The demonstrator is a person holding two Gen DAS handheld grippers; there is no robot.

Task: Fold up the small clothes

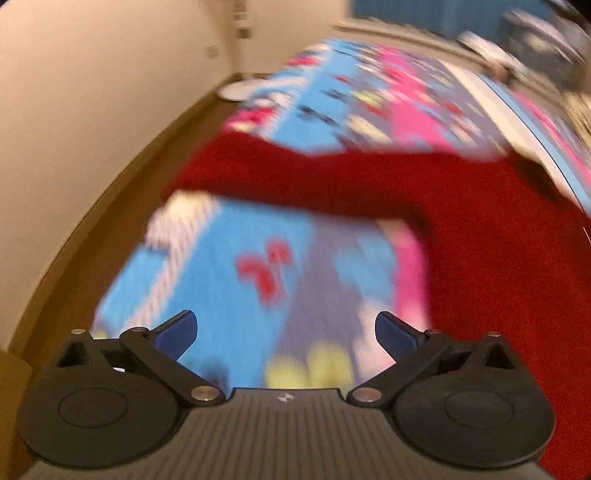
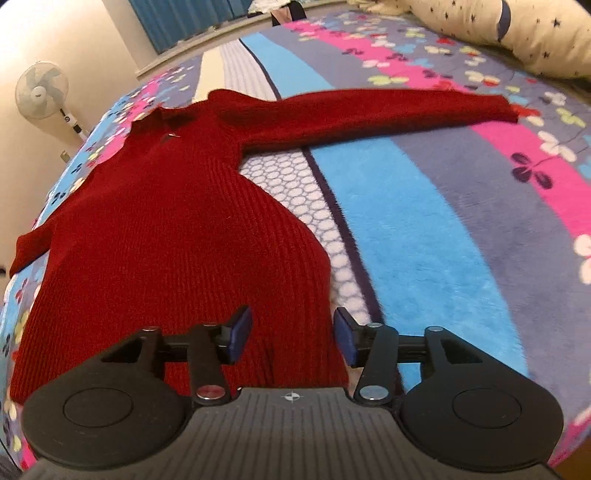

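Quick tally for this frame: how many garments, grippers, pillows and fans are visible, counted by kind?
Red knit sweater: 1
Grippers: 2, the left gripper and the right gripper, both open
Star-print pillow: 1
Standing fan: 1
Total: 5

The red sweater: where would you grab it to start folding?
Probably the cuff of the sweater's outstretched sleeve, coming from its free end. That sleeve lies flat and straight across the blanket, clear of the body, so it can swing over. Both grippers are open.
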